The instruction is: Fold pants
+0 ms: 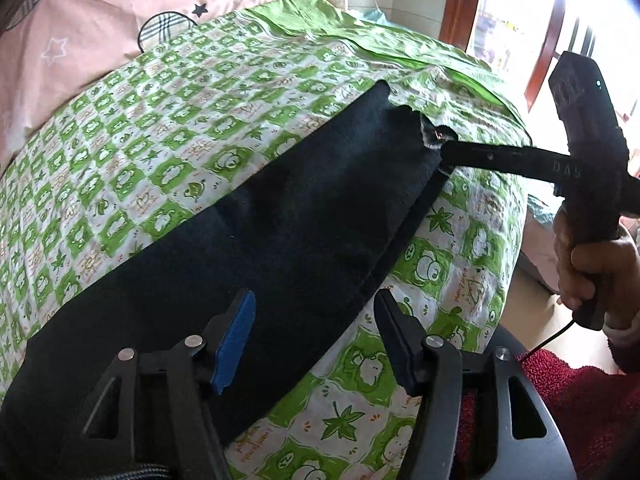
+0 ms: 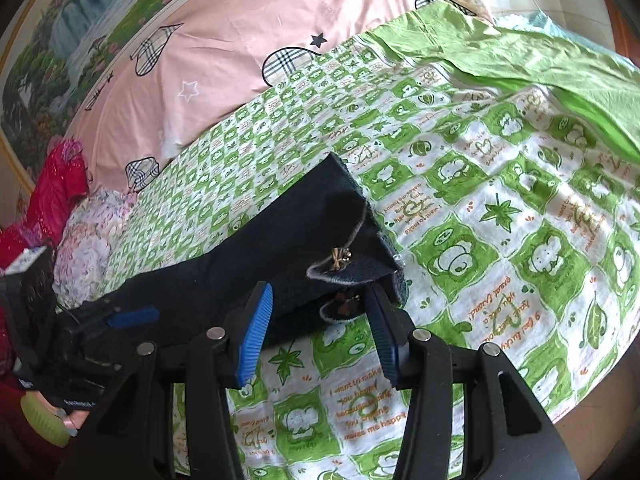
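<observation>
So here's where I'm at: the pants (image 1: 248, 216) are lying on the bed, on top of the green frog-print sheet (image 1: 160, 128), running as a long dark strip from near-left out toward the far right. Behind it there's a pink duvet (image 1: 92, 20) with plaid hearts.

My right hand-held gripper (image 2: 320, 324) is down at the cuff end. Its jaws sit moderately apart with the hem (image 2: 352, 256) poking in between them, but I honestly can't tell whether the pads are actually pinching the cloth or just bracketing it. From the left wrist view you can see that same hand-held gripper (image 1: 444, 156) with a finger right against the hem edge, so I'd guess it's there to grab the leg ends and carry them over.

My left hand-held gripper (image 1: 316, 332) hangs over the near part of the fabric, jaws fairly wide, nothing clamped. Probably lining up on the near edge so both ends move together.

The pants themselves: very dark navy, thick and fuzzy looking, maybe fleece-lined. Legs look stacked on each other already. The cuffs have pale frayed-looking trim, a slit, and a small gold ornament (image 2: 340, 258). Heavy cloth like this should fold flat and stay put, I reckon.
</observation>
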Demonstrator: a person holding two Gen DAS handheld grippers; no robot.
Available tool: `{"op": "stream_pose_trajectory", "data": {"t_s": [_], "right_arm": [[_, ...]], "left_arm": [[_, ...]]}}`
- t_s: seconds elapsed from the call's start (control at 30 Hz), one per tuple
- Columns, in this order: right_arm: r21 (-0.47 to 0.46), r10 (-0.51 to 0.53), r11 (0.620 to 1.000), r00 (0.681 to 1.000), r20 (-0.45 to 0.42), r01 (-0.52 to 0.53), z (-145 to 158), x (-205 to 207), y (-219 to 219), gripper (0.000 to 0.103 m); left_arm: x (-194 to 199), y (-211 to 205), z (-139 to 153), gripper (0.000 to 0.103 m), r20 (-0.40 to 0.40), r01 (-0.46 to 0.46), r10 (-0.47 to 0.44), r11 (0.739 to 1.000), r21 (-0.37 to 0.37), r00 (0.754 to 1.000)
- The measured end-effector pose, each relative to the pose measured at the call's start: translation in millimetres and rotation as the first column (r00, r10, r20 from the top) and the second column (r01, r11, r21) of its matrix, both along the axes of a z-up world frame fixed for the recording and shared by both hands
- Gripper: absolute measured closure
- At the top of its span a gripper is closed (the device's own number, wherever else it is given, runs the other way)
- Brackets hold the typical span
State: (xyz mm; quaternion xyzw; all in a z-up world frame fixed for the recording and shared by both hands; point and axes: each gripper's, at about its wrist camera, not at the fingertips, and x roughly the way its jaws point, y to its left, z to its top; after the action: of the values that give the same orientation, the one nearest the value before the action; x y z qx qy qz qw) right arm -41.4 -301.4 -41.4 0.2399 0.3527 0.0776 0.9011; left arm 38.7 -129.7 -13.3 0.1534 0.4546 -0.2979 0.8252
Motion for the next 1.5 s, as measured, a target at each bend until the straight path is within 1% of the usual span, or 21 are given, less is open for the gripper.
{"op": "stream_pose_trajectory", "data": {"t_s": [0.07,0.17,0.23,0.27,0.3,0.33,0.43,0.53,0.6,0.7,0.77,0.83,0.87,0.93,1.03,1.1,1.17,1.23,1.37,1.4,1.5], "right_arm": [[0.004,-0.005,1.0,1.0,0.003,0.005,0.0,2.7,-0.7,0.058],[0.017,-0.003,1.0,1.0,0.004,0.003,-0.2,6.7,-1.5,0.071],[0.018,-0.002,1.0,1.0,0.002,0.002,-1.2,9.0,-1.6,0.081],[0.021,-0.001,1.0,1.0,0.001,0.001,-2.0,10.2,-1.9,0.084],[0.02,-0.001,1.0,1.0,-0.002,0.001,-2.9,10.9,-2.0,0.092],[0.016,-0.005,1.0,1.0,-0.001,0.005,-2.9,10.3,-2.1,0.095],[0.026,-0.013,1.0,1.0,0.016,0.013,1.2,4.4,-5.0,0.097],[0.014,-0.013,1.0,0.999,0.04,0.012,10.3,-4.9,-6.2,0.097],[0.007,-0.015,1.0,0.999,0.037,0.015,10.7,-8.8,-7.9,0.097],[0.016,-0.014,1.0,1.0,-0.007,0.014,0.5,-4.5,-9.2,0.097],[0.004,-0.021,1.0,1.0,-0.018,0.021,-2.8,-4.7,-7.6,0.097],[0.021,-0.032,0.999,0.999,-0.023,0.033,-3.7,-6.5,-10.0,0.096],[0.034,-0.038,0.999,0.999,-0.031,0.039,-4.0,-7.4,-12.4,0.096],[0.046,-0.05,0.998,0.998,-0.044,0.052,-3.7,-9.7,-16.8,0.09],[0.071,-0.056,0.996,0.997,-0.052,0.059,-4.5,-15.6,-20.8,0.085],[0.076,-0.046,0.996,0.997,-0.06,0.05,-6.6,-18.8,-17.7,0.083],[0.094,-0.043,0.994,0.997,-0.069,0.049,-11.0,-20.3,-15.7,0.081],[0.132,-0.049,0.989,0.996,-0.08,0.059,-15.9,-19.7,-16.5,0.075],[0.207,-0.064,0.975,0.994,-0.087,0.081,-21.7,-17.6,-20.6,0.067],[0.226,-0.07,0.97,0.994,-0.088,0.089,-22.9,-16.9,-22.0,0.065],[0.29,-0.09,0.95,0.992,-0.092,0.113,-28.2,-13.0,-27.2,0.065]], "left_arm": [[2.4,-3.2,-5.2,0.05,-0.013,0.019,-0.019,1.0,0.018,1.0],[4.9,-4.5,-11.3,0.061,-0.03,0.035,-0.034,0.999,0.035,0.999],[7.8,-4.3,-14.0,0.078,-0.037,0.041,-0.039,0.998,0.044,0.999],[9.3,-3.5,-14.7,0.082,-0.044,0.042,-0.041,0.998,0.04,0.998],[10.6,-2.2,-14.8,0.087,-0.051,0.043,-0.042,0.999,0.03,0.998],[11.7,-1.4,-14.0,0.092,-0.053,0.043,-0.041,0.999,0.021,0.998],[11.0,1.6,-8.2,0.097,-0.041,0.044,-0.044,0.999,0.007,0.998],[5.8,2.5,3.3,0.098,-0.022,0.062,-0.063,0.998,-0.014,0.998],[2.3,2.5,5.7,0.098,-0.023,0.087,-0.087,0.996,-0.024,0.996],[4.1,2.5,-2.8,0.097,-0.052,0.097,-0.097,0.995,-0.008,0.994],[4.0,1.6,-4.4,0.094,-0.058,0.091,-0.091,0.996,-0.009,0.994],[3.9,3.5,0.4,0.086,-0.07,0.09,-0.092,0.996,-0.029,0.993],[4.4,4.7,3.8,0.084,-0.077,0.093,-0.096,0.995,-0.042,0.992],[4.5,7.8,14.3,0.077,-0.072,0.106,-0.111,0.992,-0.069,0.991],[13.1,9.9,27.4,0.066,-0.057,0.104,-0.11,0.99,-0.099,0.992],[25.6,10.8,34.5,0.066,-0.053,0.09,-0.096,0.989,-0.114,0.994],[41.0,8.5,38.5,0.064,-0.053,0.08,-0.087,0.99,-0.119,0.995],[61.5,4.3,38.9,0.054,-0.082,0.074,-0.085,0.988,-0.136,0.993],[99.6,-17.0,33.4,0.045,-0.165,0.087,-0.115,0.982,-0.17,0.98],[108.0,-23.9,31.1,0.039,-0.188,0.097,-0.13,0.98,-0.176,0.974],[128.3,-47.8,21.6,0.038,-0.233,0.125,-0.163,0.978,-0.169,0.959]]}}
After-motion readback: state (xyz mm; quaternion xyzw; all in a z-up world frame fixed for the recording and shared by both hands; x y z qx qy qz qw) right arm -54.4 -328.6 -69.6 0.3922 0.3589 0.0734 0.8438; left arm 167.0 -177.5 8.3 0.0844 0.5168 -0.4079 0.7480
